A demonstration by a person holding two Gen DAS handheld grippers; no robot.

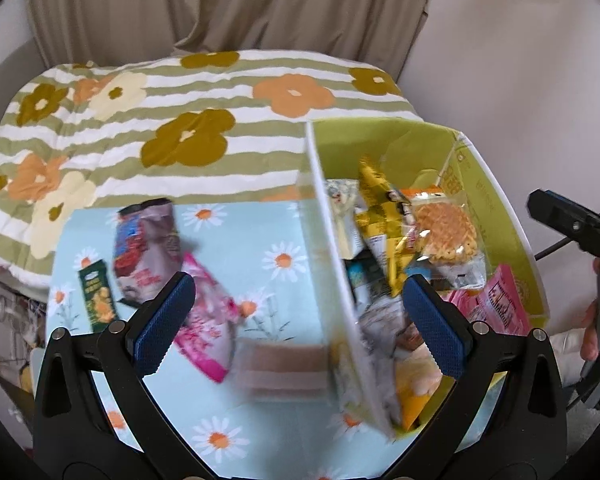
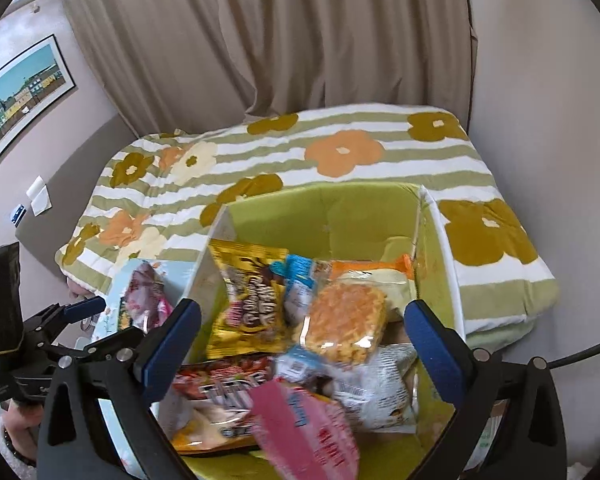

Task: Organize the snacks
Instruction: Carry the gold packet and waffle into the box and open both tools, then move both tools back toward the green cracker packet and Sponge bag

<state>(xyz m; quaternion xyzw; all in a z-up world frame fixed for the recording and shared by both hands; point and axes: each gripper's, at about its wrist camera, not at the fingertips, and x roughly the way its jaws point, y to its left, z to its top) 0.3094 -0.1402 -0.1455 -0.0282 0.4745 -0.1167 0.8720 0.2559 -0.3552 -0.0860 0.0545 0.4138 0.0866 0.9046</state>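
Observation:
A green fabric box [image 1: 504,216] [image 2: 356,216] holds several snack packs: a yellow chocolate bag [image 2: 252,300] [image 1: 380,216], a clear waffle pack [image 2: 344,324] [image 1: 446,236], a pink pack [image 2: 308,428] [image 1: 496,308]. On the light-blue daisy cloth [image 1: 260,248] lie a red-and-grey bag [image 1: 148,240], a pink bag [image 1: 208,320] and a small green box [image 1: 98,300]. My left gripper [image 1: 296,320] is open and empty, straddling the box's left wall. My right gripper [image 2: 300,344] is open and empty above the box.
A striped flower blanket [image 1: 204,120] [image 2: 380,152] covers the bed behind. Beige curtains [image 2: 284,40] hang at the back. A framed picture [image 2: 24,92] is on the left wall. The right gripper's body [image 1: 572,228] shows at the left wrist view's right edge.

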